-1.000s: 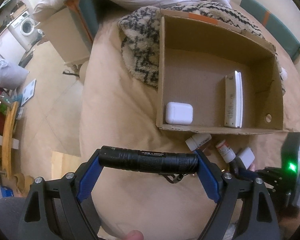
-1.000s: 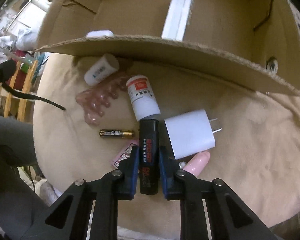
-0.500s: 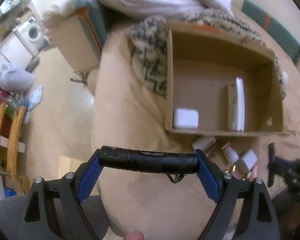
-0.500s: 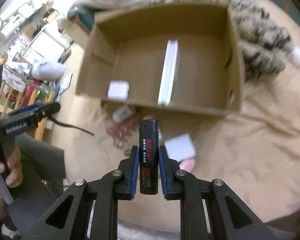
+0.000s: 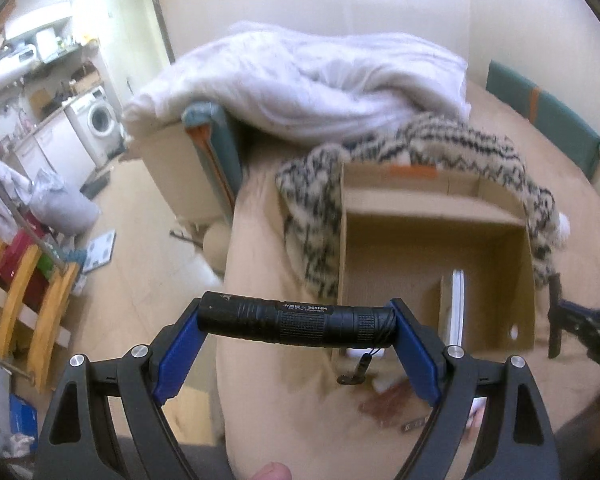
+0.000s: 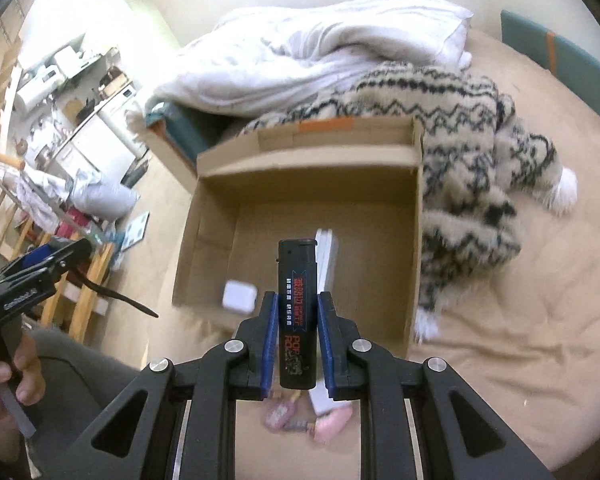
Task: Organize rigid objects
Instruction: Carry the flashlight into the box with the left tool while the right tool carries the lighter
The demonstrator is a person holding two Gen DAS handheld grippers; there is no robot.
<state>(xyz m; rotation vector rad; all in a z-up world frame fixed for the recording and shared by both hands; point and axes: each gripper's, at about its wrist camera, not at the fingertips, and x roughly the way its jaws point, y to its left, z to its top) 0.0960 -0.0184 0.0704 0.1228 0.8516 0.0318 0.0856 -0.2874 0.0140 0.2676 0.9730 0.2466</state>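
My left gripper (image 5: 296, 322) is shut on a black flashlight (image 5: 296, 322), held crosswise between its blue pads above the bed, left of the cardboard box (image 5: 496, 216). My right gripper (image 6: 298, 320) is shut on a black lighter (image 6: 296, 312) with red print, held upright above the near side of the box (image 6: 216, 196). Inside the box lie a white charging case (image 6: 239, 296) and a slim white box (image 6: 327, 256) on edge. Small items stay on the bed in front of the box, blurred: a pink piece (image 6: 332, 426) and a battery (image 5: 414, 426).
A patterned fleece blanket (image 6: 472, 184) lies behind and right of the box, with a white duvet (image 6: 312, 48) beyond. The bed edge drops to the floor on the left, with a wooden rack (image 5: 16, 296) and a washing machine (image 5: 96, 120) further off.
Both grippers have lifted up and away from the bed with their objects. The right one rose from the small items to above the box's near side. The views now look further out.
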